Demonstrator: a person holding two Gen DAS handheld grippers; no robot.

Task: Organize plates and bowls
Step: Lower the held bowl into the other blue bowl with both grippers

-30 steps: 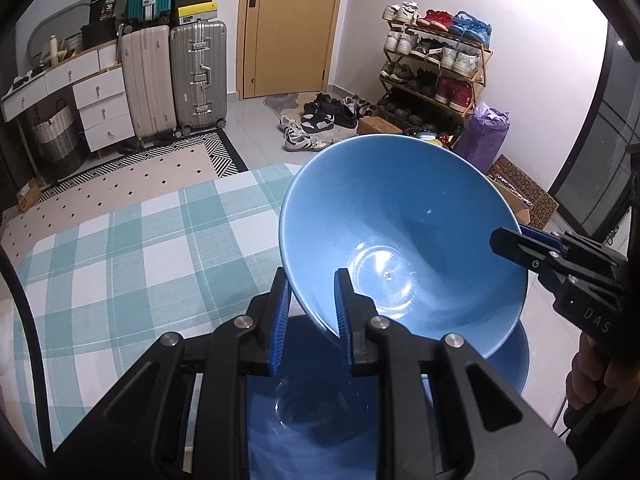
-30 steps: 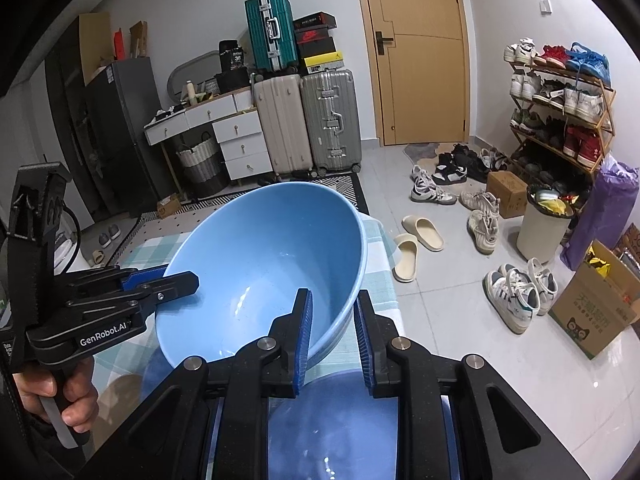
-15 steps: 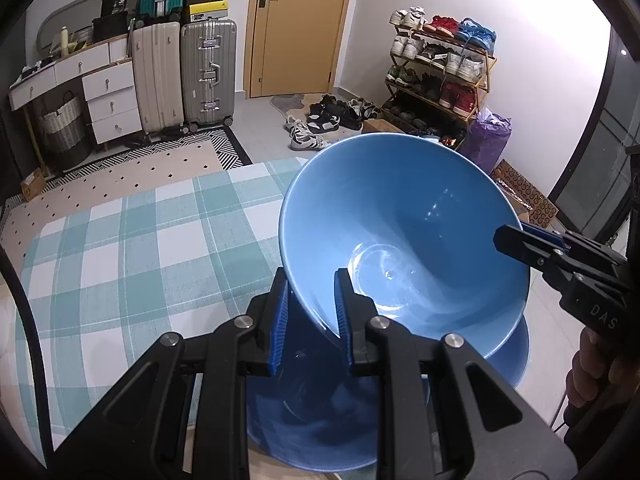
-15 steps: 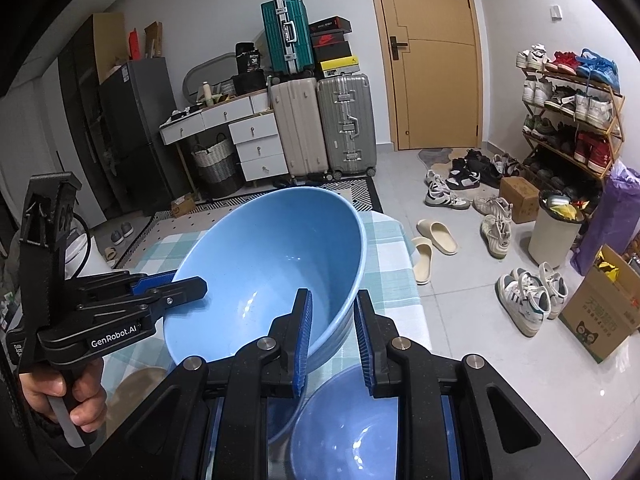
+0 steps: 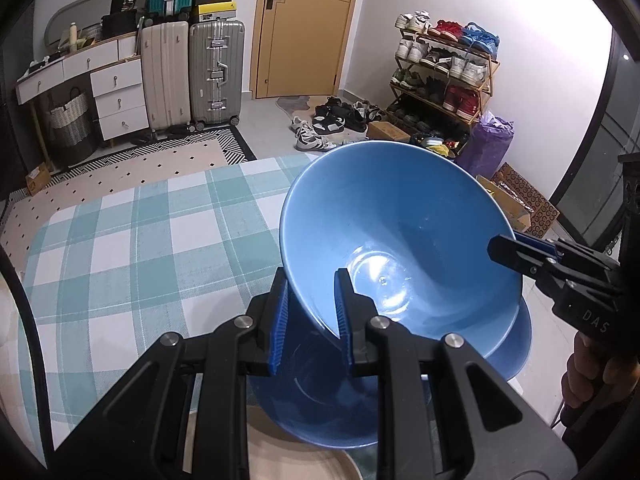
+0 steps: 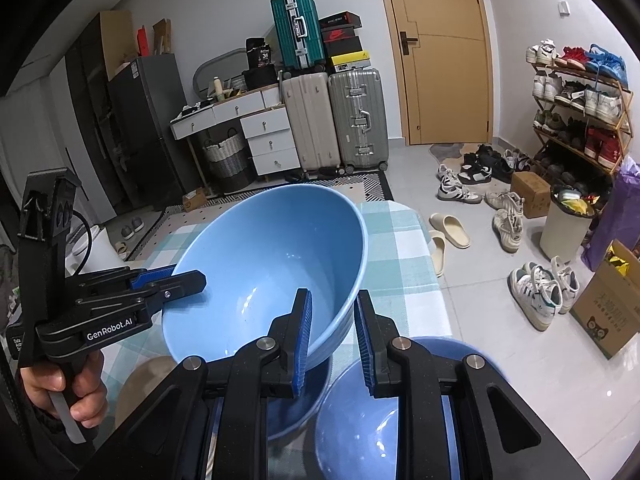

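The left tool [image 5: 310, 316] and the right tool [image 6: 333, 338] each pinch opposite rims of one blue bowl [image 5: 400, 236], tilted and held between them above the checked worktop [image 5: 120, 248]. Just under the tools sit a second bowl [image 6: 368, 420] and a third [image 5: 316, 392], the latter beneath the held one.

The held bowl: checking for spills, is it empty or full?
Empty. The bowl's bare glossy inside shows down to the bottom in both wrist views; nothing lies in it.
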